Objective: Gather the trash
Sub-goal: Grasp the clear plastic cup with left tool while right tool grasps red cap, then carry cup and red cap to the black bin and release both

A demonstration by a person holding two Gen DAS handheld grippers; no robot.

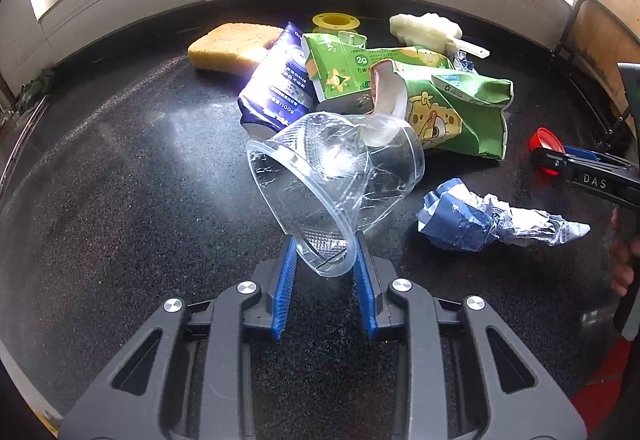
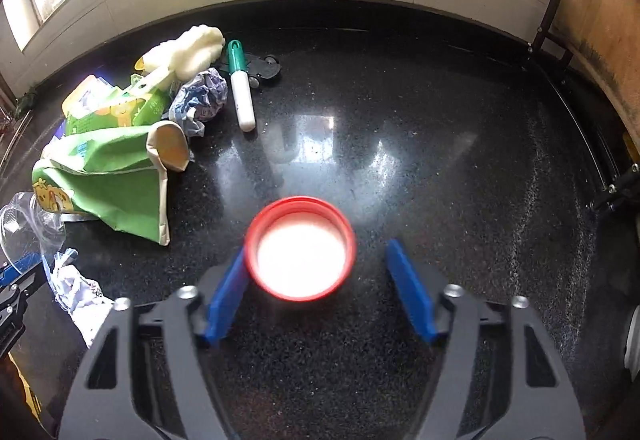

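On the black speckled tabletop [image 1: 120, 199], the left gripper [image 1: 325, 252] has its jaws nearly closed, pinching the rim of a crumpled clear plastic cup [image 1: 332, 175] beside green snack bags [image 1: 452, 103]. The right gripper [image 2: 316, 280] stands half open around a red plastic bottle cap [image 2: 300, 252]; its left pad touches the cap, the other stays apart.

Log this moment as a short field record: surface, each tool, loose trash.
surface: black speckled counter
left tool: pads pressing the rim of the crushed clear plastic cup
right tool: open, straddling the red lid; left pad at its edge, right pad apart
loose trash: green bag, crumpled blue wrapper, yellow sponge
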